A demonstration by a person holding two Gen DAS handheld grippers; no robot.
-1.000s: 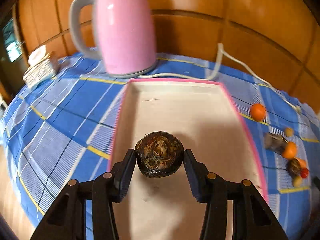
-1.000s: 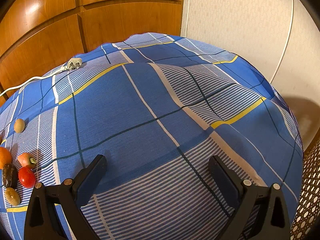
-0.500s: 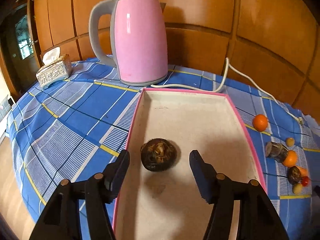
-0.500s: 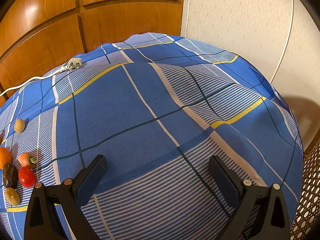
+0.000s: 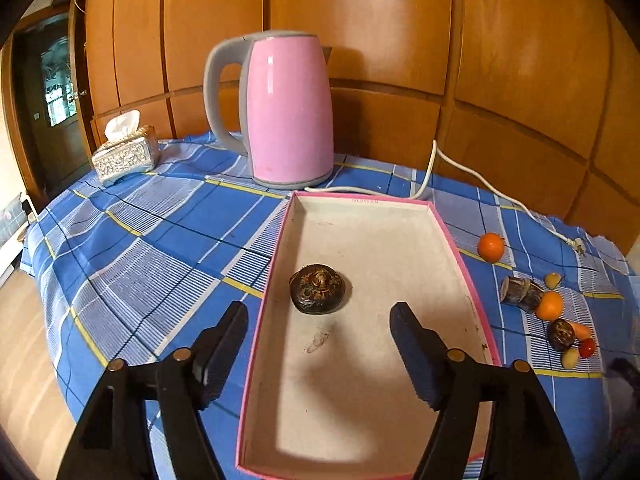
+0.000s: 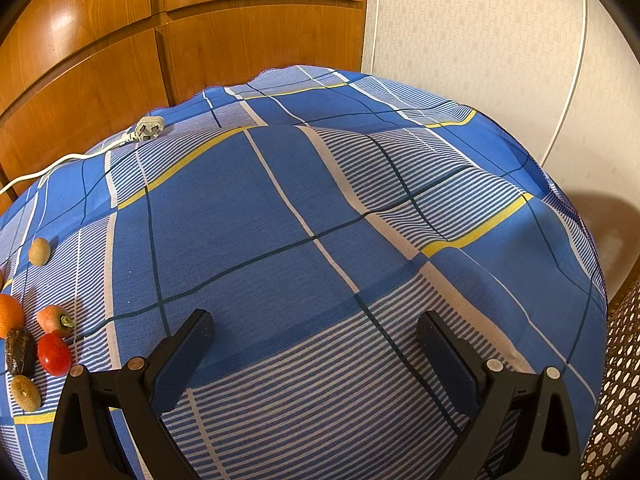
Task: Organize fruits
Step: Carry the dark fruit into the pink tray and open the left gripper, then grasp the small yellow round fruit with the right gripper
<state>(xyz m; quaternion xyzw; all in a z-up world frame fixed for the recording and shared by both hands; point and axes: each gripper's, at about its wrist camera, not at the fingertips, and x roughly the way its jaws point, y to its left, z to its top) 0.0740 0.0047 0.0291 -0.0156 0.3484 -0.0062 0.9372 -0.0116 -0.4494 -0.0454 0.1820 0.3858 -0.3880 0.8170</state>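
Lying in the tray (image 5: 460,258), the dark fruit (image 5: 317,289) sits beyond the wide-spread left claw (image 5: 319,320).

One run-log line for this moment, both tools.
left tool: open, above tray | dark fruit: lying in tray, free | right tool: open, empty, over tablecloth

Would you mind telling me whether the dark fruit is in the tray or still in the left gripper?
In the tray. The dark fruit rests on the tray floor, and the left gripper stands open, its fingers apart and clear of it.
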